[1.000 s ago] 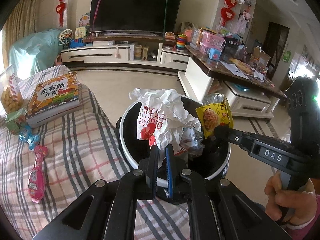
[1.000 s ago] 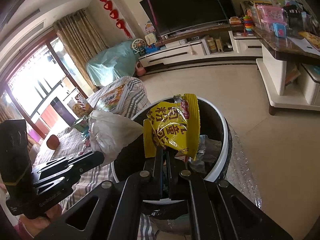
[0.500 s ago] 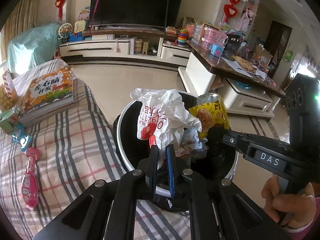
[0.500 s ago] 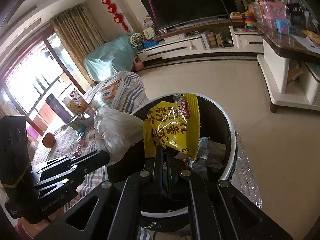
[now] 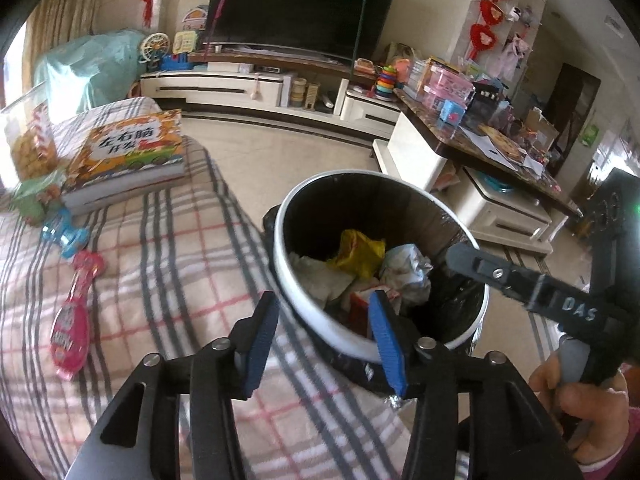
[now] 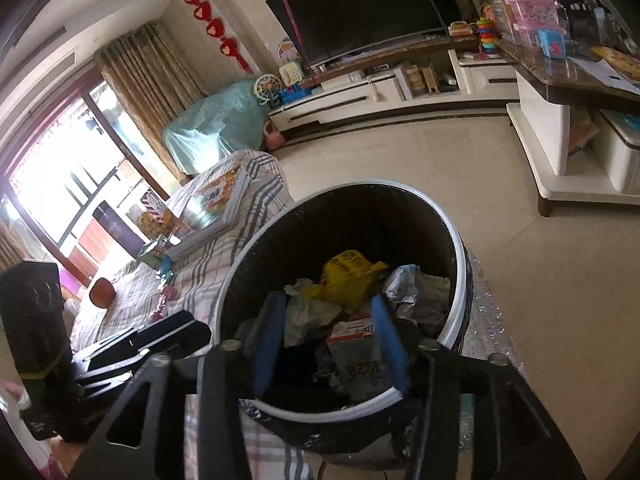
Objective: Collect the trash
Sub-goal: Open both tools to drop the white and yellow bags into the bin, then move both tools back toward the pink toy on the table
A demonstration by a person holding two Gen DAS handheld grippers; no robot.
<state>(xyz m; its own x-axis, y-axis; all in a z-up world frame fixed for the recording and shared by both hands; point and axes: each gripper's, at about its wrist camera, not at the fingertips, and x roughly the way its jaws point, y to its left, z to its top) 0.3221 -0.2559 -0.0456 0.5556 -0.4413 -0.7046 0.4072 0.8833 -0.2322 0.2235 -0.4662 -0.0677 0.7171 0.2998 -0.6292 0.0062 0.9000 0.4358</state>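
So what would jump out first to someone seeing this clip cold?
The round black bin with a white rim, beside the plaid-covered sofa, fills the centre, with a yellow snack wrapper and crumpled white bag lying inside. Both the left gripper and right gripper hang open over it, jaws just opened and empty. Behind, a big dark TV dominates the far wall.
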